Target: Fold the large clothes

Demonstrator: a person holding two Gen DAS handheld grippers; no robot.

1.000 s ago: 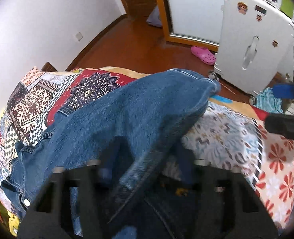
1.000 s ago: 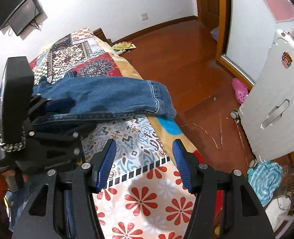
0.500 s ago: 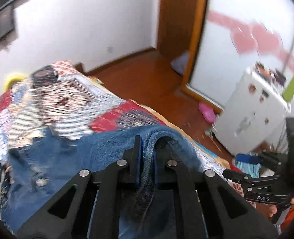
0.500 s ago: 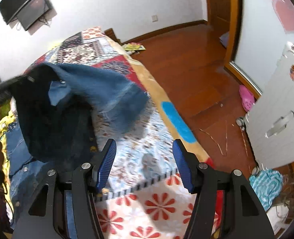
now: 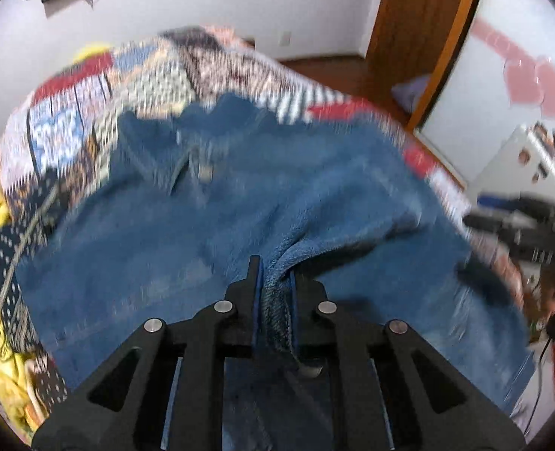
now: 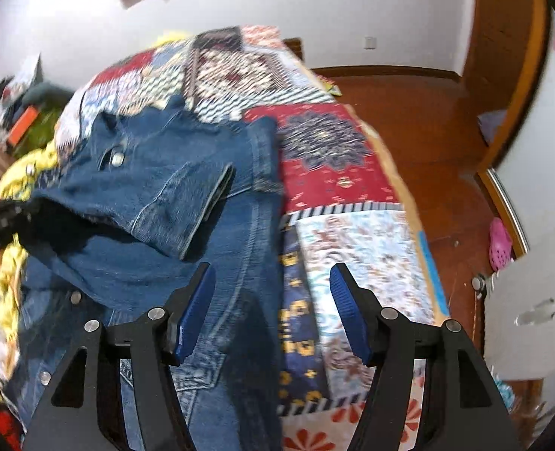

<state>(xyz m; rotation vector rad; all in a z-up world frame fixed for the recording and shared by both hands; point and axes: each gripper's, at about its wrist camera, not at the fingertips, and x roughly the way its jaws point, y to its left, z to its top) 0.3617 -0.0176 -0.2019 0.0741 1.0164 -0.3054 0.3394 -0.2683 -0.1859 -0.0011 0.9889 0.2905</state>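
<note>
Left tongs clamp denim jacket cuff; right tongs opening, empty, above patchwork quilt.

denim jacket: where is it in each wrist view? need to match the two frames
Left wrist: the denim jacket fills the centre and lower frame, a fold of it pinched in the left gripper.
Right wrist: it lies on the left half, sleeve cuff near centre, left of the right gripper, whose jaws are opening with nothing held.
Shared landmark: the patchwork quilt under the jacket.
</note>
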